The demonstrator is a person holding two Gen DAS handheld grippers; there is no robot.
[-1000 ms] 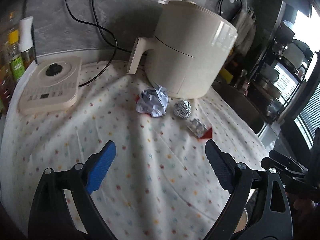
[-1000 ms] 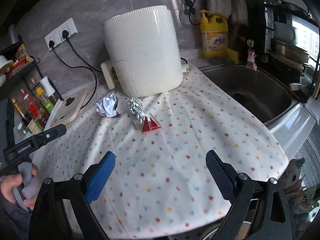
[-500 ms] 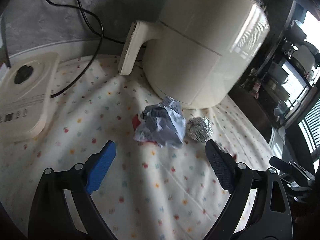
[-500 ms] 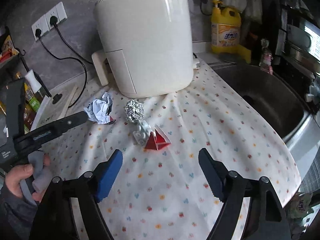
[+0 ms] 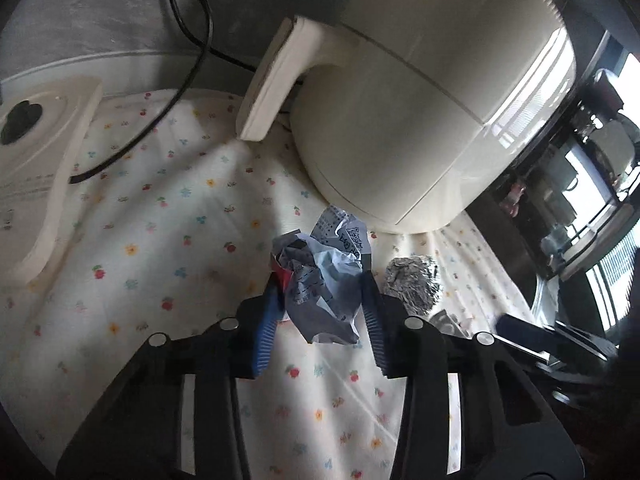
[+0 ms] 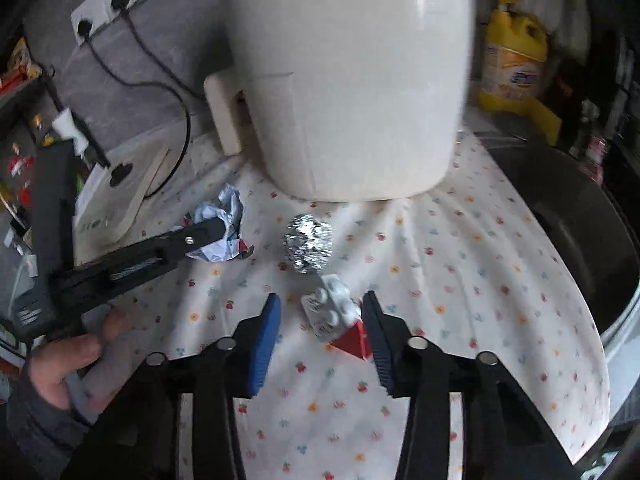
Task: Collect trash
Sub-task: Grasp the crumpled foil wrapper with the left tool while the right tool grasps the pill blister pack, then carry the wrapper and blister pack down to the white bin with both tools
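A crumpled paper ball (image 5: pixel 324 280) lies on the flowered cloth (image 5: pixel 160 240) in front of the air fryer. My left gripper (image 5: pixel 320 286) is closing on it, and both blue pads touch its sides. Beside it sits a foil ball (image 5: pixel 412 284) (image 6: pixel 308 242). In the right wrist view a silver blister pack with a red corner (image 6: pixel 330 312) lies between the closing jaws of my right gripper (image 6: pixel 321 300). The right pad touches its red corner; the left pad stands clear of it. The left gripper (image 6: pixel 216 232) partly covers the paper ball (image 6: pixel 224 212) there.
A large cream air fryer (image 6: pixel 348 80) stands close behind the trash. A flat white appliance (image 5: pixel 40 168) with a black cable lies to the left. A sink (image 6: pixel 580 220) and a yellow bottle (image 6: pixel 514 64) are on the right. A person's hand (image 6: pixel 68 368) holds the left gripper.
Both grippers moved forward and down to the trash and their jaws narrowed a lot. The left now encloses the paper ball, the right straddles the blister pack.
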